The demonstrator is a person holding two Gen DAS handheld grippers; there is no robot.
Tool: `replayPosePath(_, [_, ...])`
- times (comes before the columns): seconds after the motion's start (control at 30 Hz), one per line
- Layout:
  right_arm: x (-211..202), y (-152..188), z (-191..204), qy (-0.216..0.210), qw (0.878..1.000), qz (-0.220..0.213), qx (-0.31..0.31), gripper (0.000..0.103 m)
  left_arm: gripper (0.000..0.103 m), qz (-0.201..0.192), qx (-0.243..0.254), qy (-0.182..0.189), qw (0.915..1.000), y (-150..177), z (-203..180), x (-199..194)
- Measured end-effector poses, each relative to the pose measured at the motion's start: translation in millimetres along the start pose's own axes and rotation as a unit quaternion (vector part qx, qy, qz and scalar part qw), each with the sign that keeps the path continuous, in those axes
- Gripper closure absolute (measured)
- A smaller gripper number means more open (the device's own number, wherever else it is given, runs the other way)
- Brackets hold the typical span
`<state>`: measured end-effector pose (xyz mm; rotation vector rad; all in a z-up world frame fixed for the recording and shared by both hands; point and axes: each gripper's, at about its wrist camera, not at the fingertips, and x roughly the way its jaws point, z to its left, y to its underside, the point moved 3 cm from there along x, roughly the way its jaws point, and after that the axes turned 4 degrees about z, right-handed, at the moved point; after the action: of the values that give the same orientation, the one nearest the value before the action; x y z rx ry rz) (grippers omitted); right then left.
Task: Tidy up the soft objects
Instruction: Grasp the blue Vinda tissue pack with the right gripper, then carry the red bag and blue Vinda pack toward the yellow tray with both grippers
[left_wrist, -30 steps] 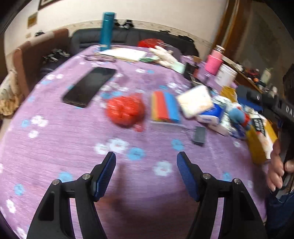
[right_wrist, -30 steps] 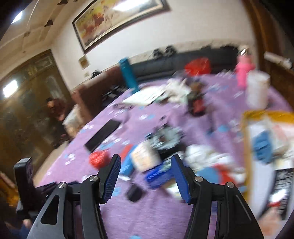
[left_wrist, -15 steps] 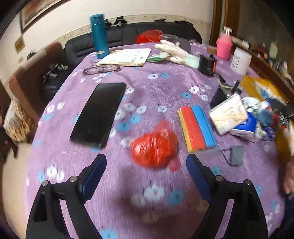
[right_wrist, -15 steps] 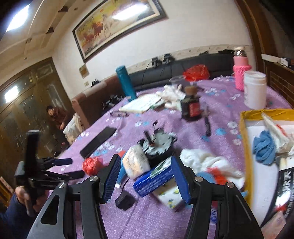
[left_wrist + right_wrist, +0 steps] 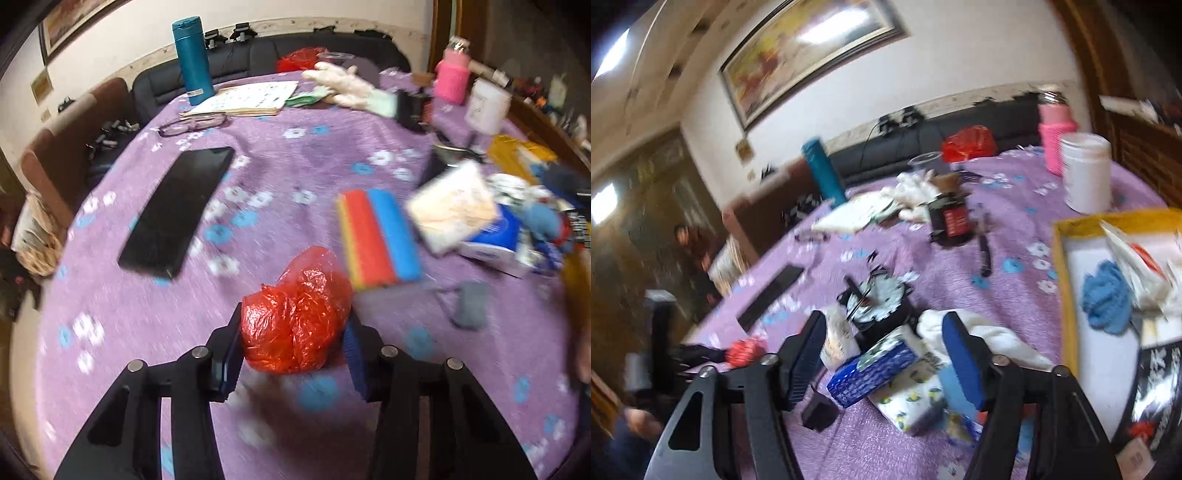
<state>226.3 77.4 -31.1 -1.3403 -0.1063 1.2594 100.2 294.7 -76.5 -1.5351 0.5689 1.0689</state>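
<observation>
My left gripper (image 5: 293, 341) is squeezed on the red plastic bag (image 5: 295, 314). The bag is a crumpled ball, and both blue pads press its sides. Under it is the purple cloth with flowers (image 5: 295, 155) that covers the table. I can't tell if the bag touches the cloth.

Just past the bag on the right lie the striped sponges (image 5: 378, 240), yellow, red and blue, side by side. On the left lies a black phone (image 5: 177, 210), flat on the cloth. A small gray thing (image 5: 469, 304) sits to the right of the bag. Far back stands a teal bottle (image 5: 192, 62) next to an open paper book (image 5: 247, 99) and some glasses (image 5: 192, 123).

My right gripper (image 5: 884, 352) is wide apart and holds nothing. It hangs over a pile of stuff. In the pile there is a blue tissue pack (image 5: 873, 371), a pack with lemons on it (image 5: 912, 400) and a white cloth (image 5: 979, 338). To the right is a yellow box (image 5: 1060, 258) with a blue rag (image 5: 1108, 297) inside. From this side I see the red bag far down on the left, small and blurry. A white jar (image 5: 1086, 171) and a pink bottle (image 5: 1054, 142) stand at the back.
</observation>
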Motion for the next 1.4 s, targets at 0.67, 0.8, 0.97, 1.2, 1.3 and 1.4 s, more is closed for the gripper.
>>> replayPosePath(0.67, [25,36,74,-0.088,0.974,0.132,-0.159,0.028,0.056,-0.051,-0.080,0.097,0.9908,13,15,-11])
replayPosePath(0.8, [31,49,104,-0.066,0.966,0.149,-0.201,0.027,0.056,-0.057,-0.095,0.092,0.9896,12,24,-12])
replayPosePath(0.97, [43,68,121,-0.011,0.961,0.159,-0.225,0.026,0.056,-0.054,-0.110,0.090,0.9884,11,31,-9])
replayPosePath(1.2, [46,92,129,0.057,0.952,0.159,-0.255,0.046,0.056,-0.055,-0.106,0.087,0.9890,11,30,-10])
replayPosePath(1.3, [35,91,120,0.045,0.963,0.144,-0.223,0.049,0.056,-0.063,-0.098,0.084,0.9896,11,27,-13])
replayPosePath(1.4, [21,83,108,0.052,0.974,0.109,-0.191,0.050,0.056,-0.070,-0.089,0.083,0.9901,12,22,-16])
